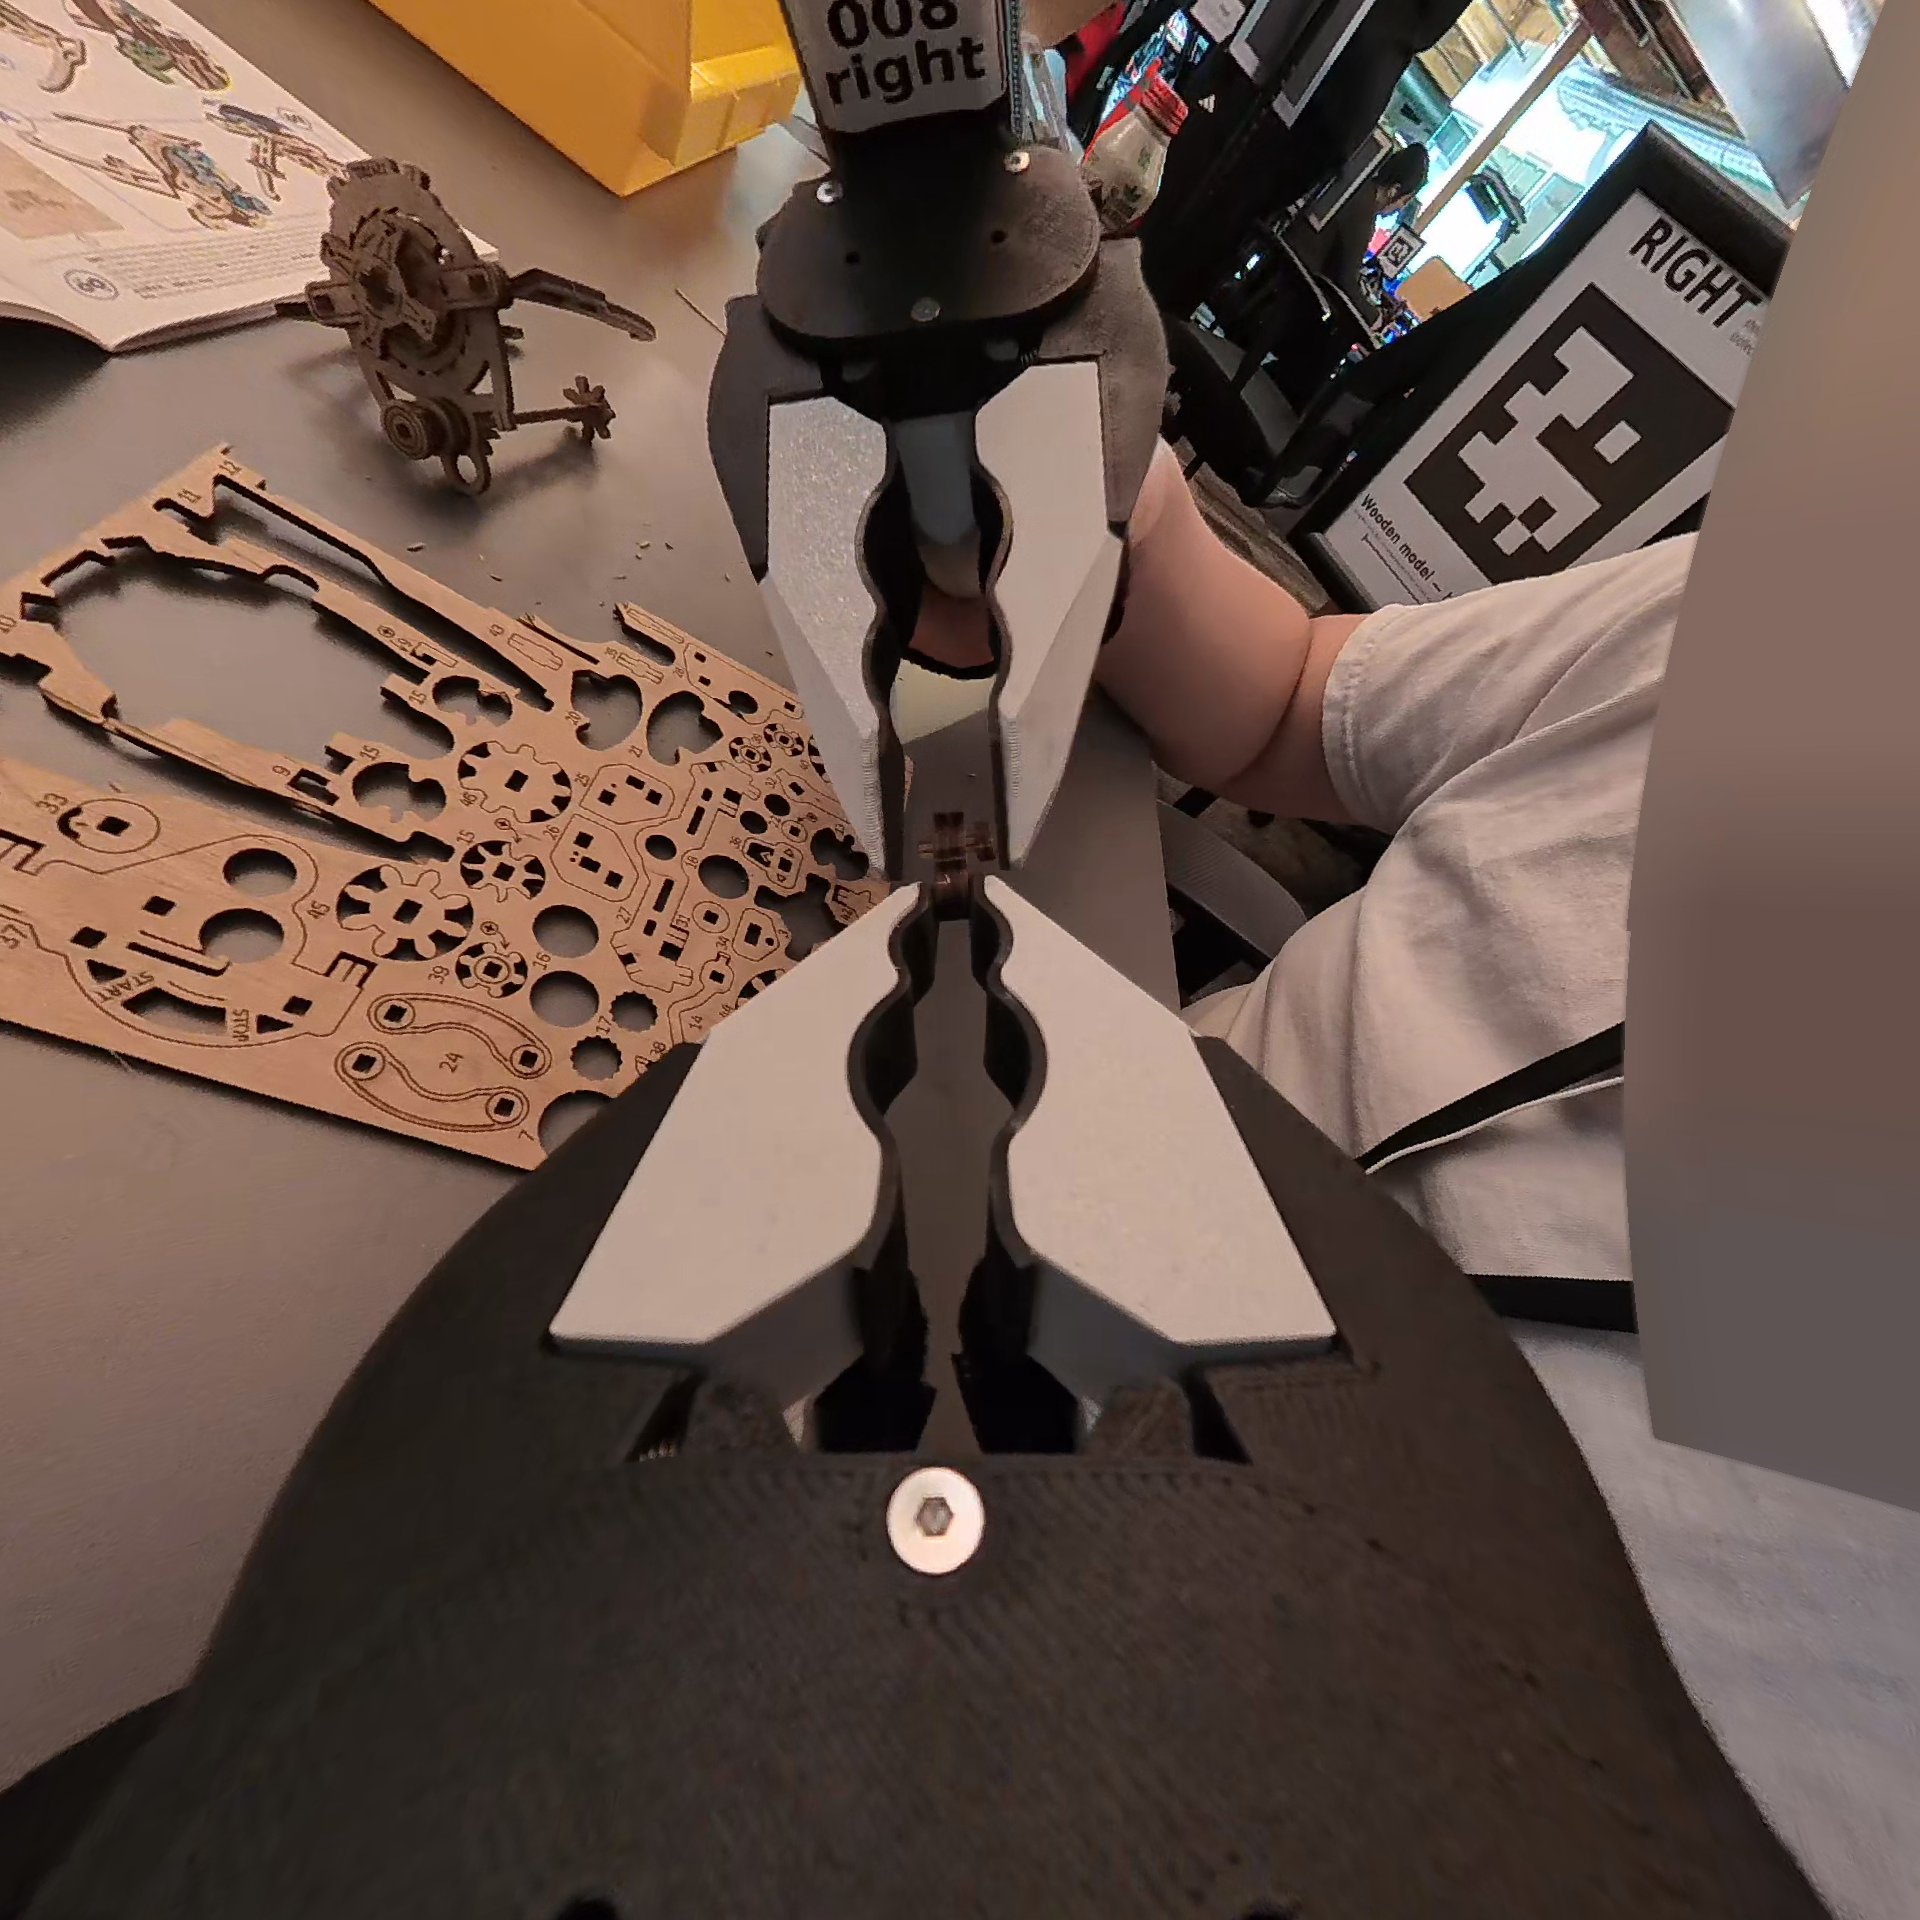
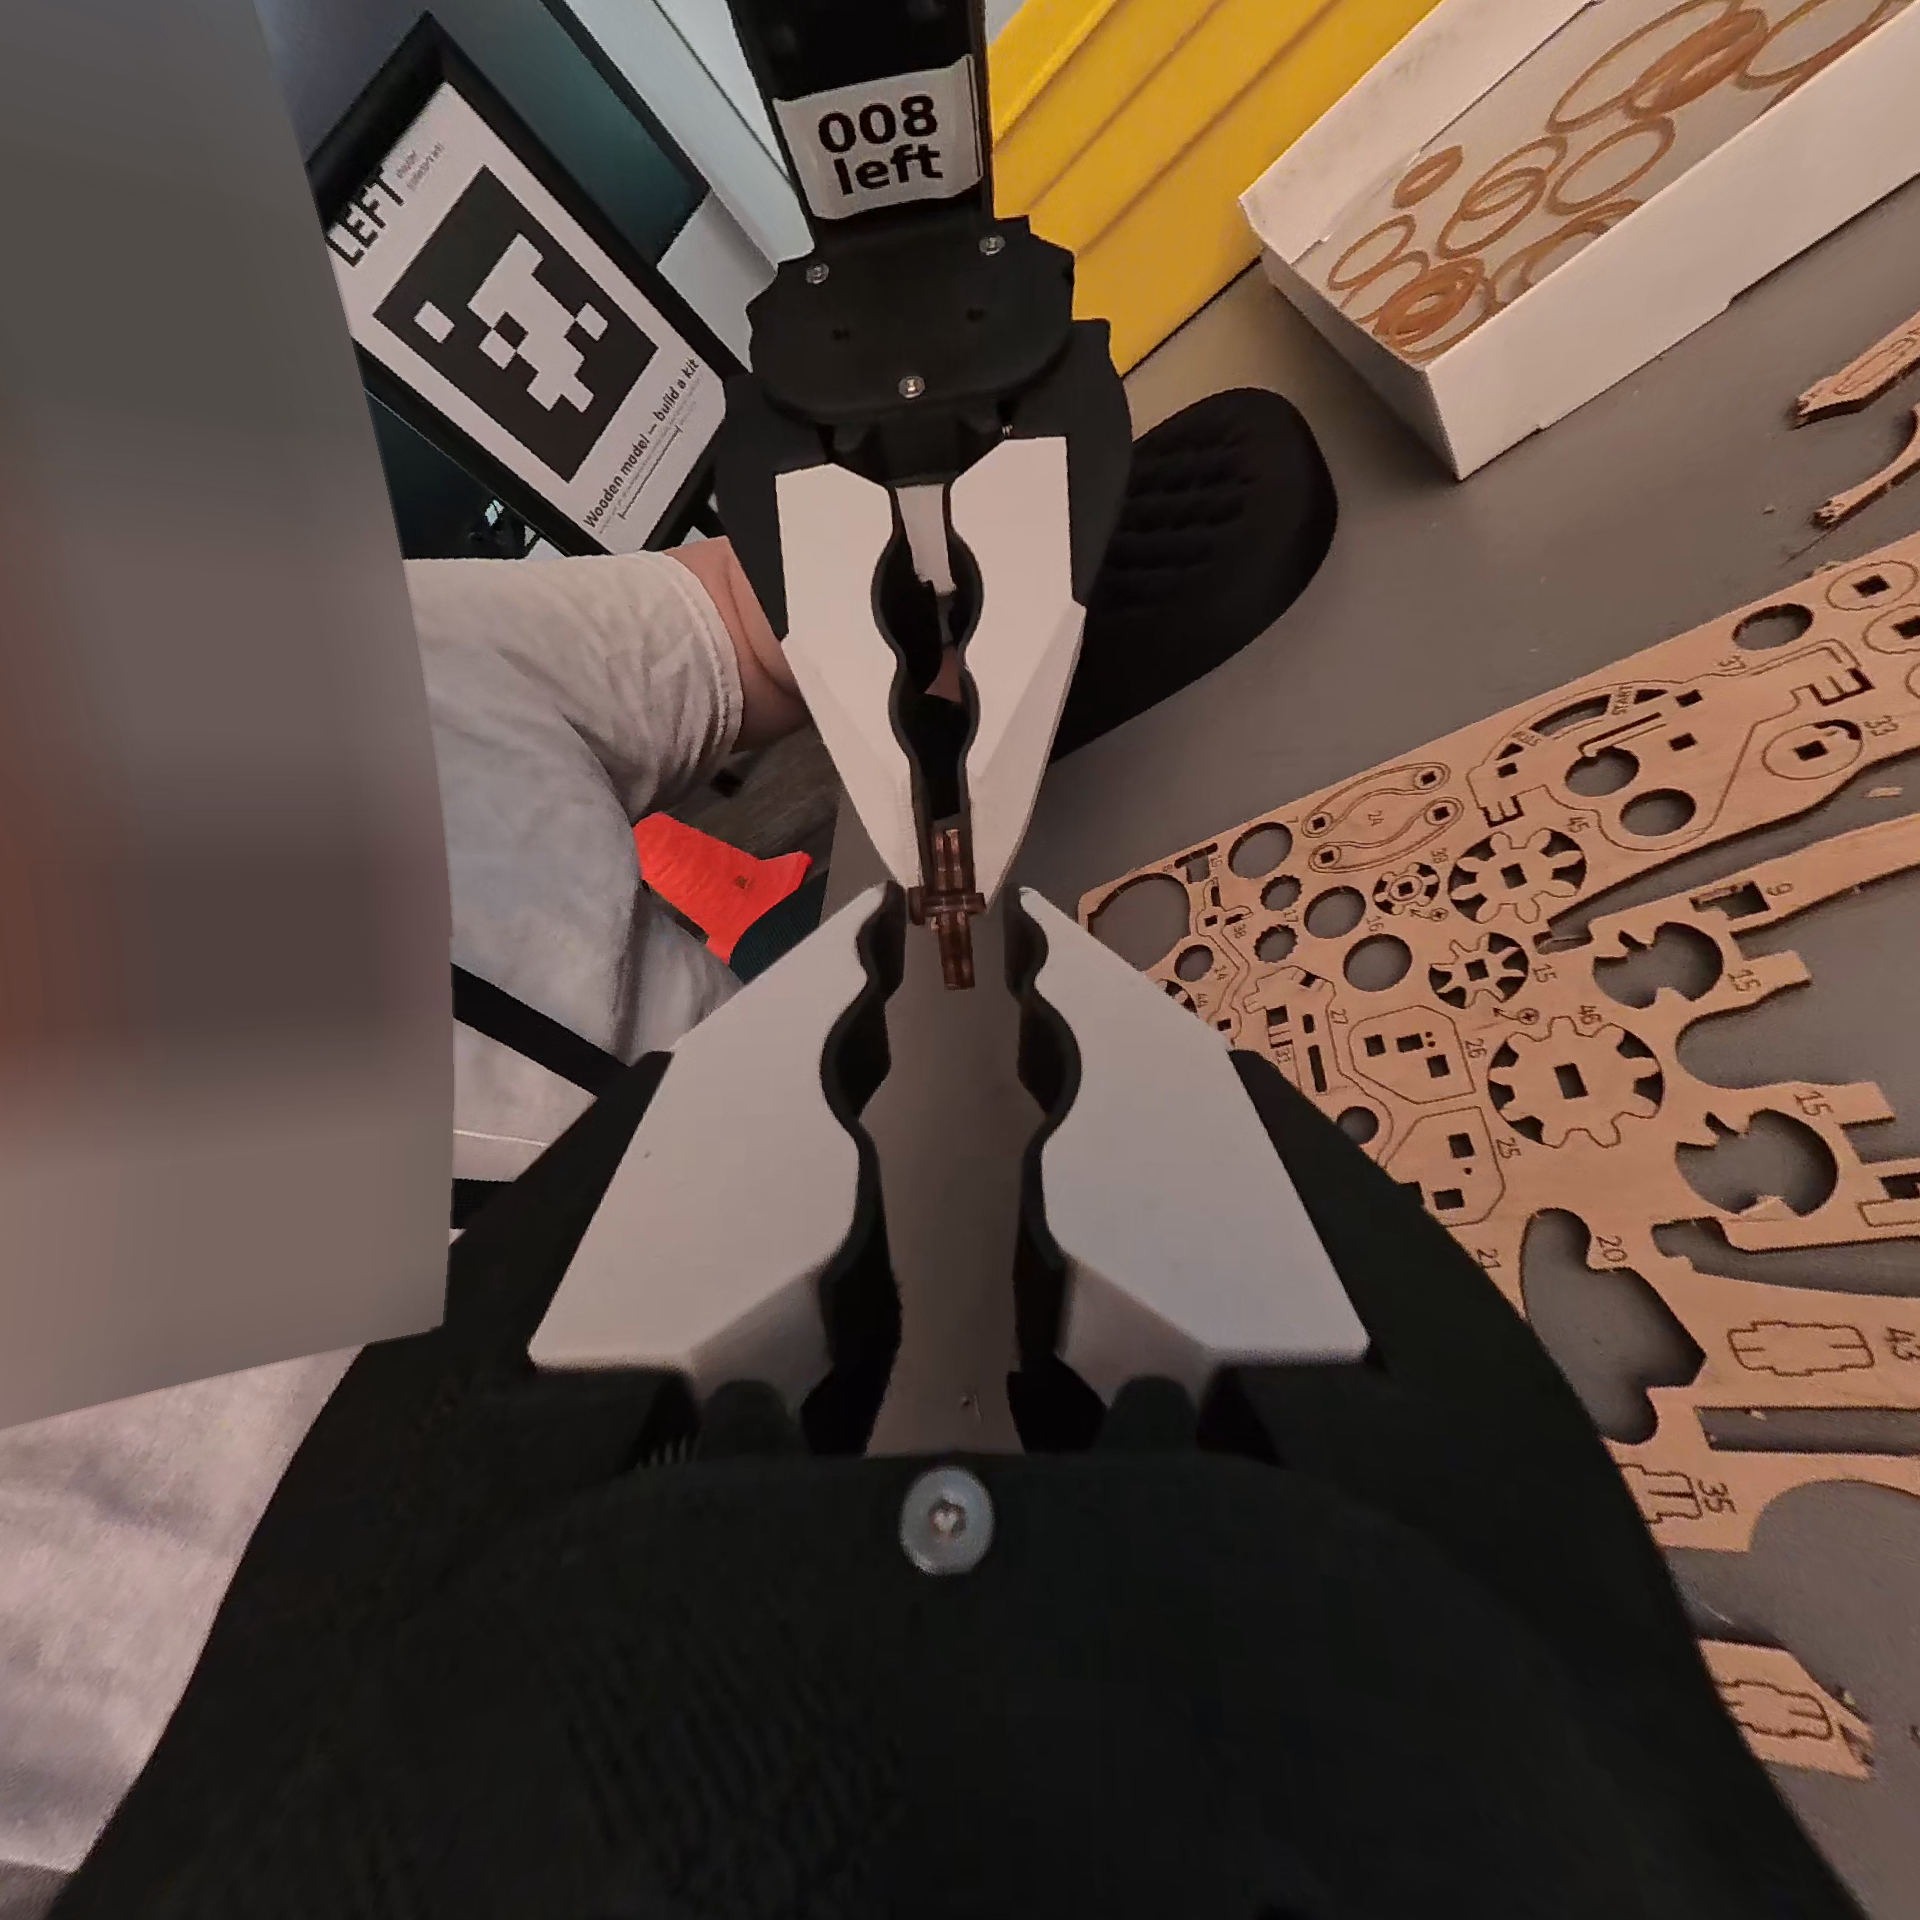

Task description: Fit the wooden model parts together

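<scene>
The left hand-held gripper (image 1: 951, 896), black ribbed printed plastic with pale grey wedge fingers and wavy black inner pads, has its tips drawn narrow around a small dark wooden strip (image 1: 948, 894) held end-on at its tips. Tip to tip with it, the right hand-held gripper (image 1: 940, 836) reaches in from the far side, its fingers a little apart, with a small notched cross-shaped wooden piece (image 1: 951, 840) between its tips; from here I cannot tell whether they pinch it.

In the right wrist view the right hand-held gripper (image 2: 948, 914) shows a clear gap: the slim brown slotted strip (image 2: 954, 909), crossed by a short bar, stands between its tips without plainly touching either pad. The left hand-held gripper (image 2: 951, 852) grips the strip's far end.

On the matte grey worktop (image 1: 260, 1299), left of the grippers, lie flat laser-cut plywood sheets (image 1: 416, 883), pale tan with dark burnt edges, full of round, gear-toothed and square cut-outs. Farther left stands a partly built dark wooden model (image 1: 436, 322) of layered rings and gears with thin projecting arms, resting on an open instruction booklet (image 1: 125, 208). Beyond it is a yellow box (image 1: 613, 94).

In the right wrist view, far right, a white cardboard tray (image 2: 1507, 343) holds tan rubber bands (image 2: 1455, 260). A person's white sleeve (image 1: 1455, 831) lies to the right.
</scene>
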Demonstrator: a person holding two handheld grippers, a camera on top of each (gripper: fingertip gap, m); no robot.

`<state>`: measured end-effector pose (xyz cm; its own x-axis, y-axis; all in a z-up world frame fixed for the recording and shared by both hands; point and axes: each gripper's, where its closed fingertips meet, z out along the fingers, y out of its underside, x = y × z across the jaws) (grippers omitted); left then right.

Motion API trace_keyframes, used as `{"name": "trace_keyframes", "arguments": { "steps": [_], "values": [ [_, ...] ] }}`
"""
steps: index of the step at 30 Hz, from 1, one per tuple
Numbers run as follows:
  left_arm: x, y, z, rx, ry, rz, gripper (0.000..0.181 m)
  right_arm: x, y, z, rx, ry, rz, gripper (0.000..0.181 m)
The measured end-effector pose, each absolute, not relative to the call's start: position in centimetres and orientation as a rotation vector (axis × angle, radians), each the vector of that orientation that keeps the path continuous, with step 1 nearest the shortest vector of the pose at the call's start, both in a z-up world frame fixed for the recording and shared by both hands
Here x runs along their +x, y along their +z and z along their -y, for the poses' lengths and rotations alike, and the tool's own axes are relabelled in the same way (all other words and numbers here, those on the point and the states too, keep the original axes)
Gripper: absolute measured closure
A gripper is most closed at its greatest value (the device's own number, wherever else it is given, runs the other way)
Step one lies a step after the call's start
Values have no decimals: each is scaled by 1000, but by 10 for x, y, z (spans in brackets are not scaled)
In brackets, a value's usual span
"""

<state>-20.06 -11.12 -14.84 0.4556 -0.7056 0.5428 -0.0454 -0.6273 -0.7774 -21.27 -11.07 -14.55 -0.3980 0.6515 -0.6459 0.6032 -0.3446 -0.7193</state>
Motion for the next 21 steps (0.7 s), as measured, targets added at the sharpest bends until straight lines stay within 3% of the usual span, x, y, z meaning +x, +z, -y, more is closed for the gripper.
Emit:
{"name": "trace_keyframes", "arguments": {
  "steps": [21],
  "values": [
    [-199, -149, 110, -1998, -1085, -644, 177, -211, -145, 112, -1678, 1887, 1808, 170]
  ]
}}
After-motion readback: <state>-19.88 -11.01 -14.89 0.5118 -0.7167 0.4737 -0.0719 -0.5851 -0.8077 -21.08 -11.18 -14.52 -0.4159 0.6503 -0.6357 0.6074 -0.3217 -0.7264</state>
